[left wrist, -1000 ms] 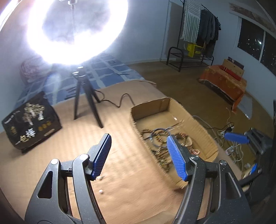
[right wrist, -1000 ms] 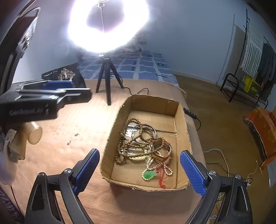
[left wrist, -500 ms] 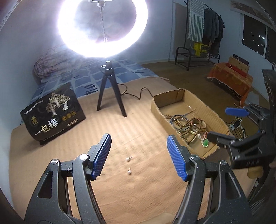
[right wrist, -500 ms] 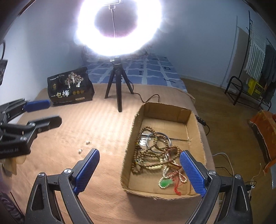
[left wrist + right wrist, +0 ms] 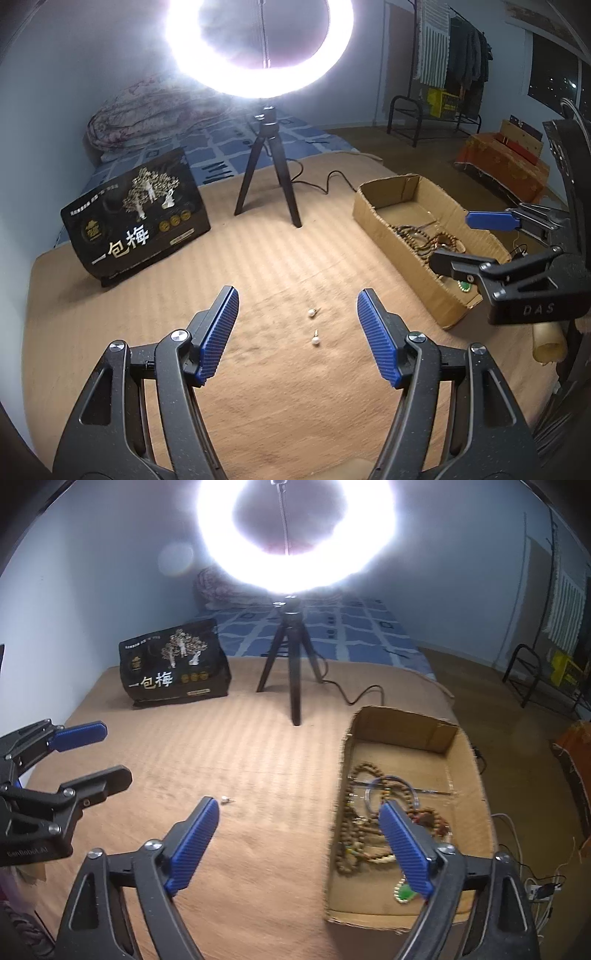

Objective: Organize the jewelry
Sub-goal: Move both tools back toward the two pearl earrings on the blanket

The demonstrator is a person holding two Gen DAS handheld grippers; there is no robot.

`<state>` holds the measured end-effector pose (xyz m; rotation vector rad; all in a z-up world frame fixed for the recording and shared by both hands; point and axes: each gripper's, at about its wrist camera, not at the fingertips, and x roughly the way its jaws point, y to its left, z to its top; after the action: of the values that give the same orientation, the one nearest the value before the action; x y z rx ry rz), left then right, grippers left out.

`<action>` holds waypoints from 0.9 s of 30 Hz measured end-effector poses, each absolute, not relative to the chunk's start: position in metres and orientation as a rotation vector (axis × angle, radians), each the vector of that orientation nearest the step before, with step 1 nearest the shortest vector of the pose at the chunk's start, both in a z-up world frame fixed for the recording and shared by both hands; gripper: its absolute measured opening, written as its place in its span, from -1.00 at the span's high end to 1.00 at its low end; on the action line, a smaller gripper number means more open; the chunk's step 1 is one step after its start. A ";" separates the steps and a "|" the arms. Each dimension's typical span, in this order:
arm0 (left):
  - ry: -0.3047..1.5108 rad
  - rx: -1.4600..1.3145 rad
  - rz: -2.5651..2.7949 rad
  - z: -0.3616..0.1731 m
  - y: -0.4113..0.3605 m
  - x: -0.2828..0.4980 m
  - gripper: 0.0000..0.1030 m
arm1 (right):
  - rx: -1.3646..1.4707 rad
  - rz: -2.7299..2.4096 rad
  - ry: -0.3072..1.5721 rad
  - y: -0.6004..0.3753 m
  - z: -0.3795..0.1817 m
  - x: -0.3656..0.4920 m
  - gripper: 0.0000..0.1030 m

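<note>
Two small pearl earrings [image 5: 313, 312] [image 5: 315, 340] lie loose on the tan mat. My left gripper [image 5: 298, 332] hangs open over them, and both studs sit between its blue pads untouched. A cardboard box [image 5: 402, 723] at the right holds tangled bead bracelets [image 5: 369, 812] and a green pendant [image 5: 404, 891]. My right gripper [image 5: 298, 845] is open with its jaws closing and grips nothing. Its right finger is above the box and its left finger above the mat, near one earring [image 5: 225, 799]. Each gripper shows in the other's view: the right gripper [image 5: 452, 240], the left gripper [image 5: 110, 753].
A ring light on a black tripod [image 5: 269, 177] stands at the back middle, its cable [image 5: 354, 698] trailing toward the box. A black printed bag [image 5: 136, 221] leans at the back left. Beyond the mat are a blue quilt, wood floor and a clothes rack [image 5: 443, 74].
Both grippers have swung left. The left one went from the box to above the earrings. The right one left the box's middle, and its jaws have narrowed a little.
</note>
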<state>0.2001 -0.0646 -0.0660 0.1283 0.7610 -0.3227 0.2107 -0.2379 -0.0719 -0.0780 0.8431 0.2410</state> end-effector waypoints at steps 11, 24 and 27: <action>0.776 0.126 -0.313 -0.079 -0.045 0.201 -0.33 | 0.006 0.292 0.903 -0.224 -0.088 0.232 -0.28; 0.827 0.133 -0.332 -0.104 -0.037 0.208 -0.21 | 0.040 0.340 0.964 -0.201 -0.107 0.251 -0.08; 0.878 0.101 -0.359 -0.118 -0.031 0.214 -0.04 | 0.069 0.357 0.995 -0.198 -0.114 0.257 0.09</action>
<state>0.2137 -0.0311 -0.1177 0.1014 0.8776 -0.3589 0.2569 -0.1981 -0.1143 0.0690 0.9953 0.3566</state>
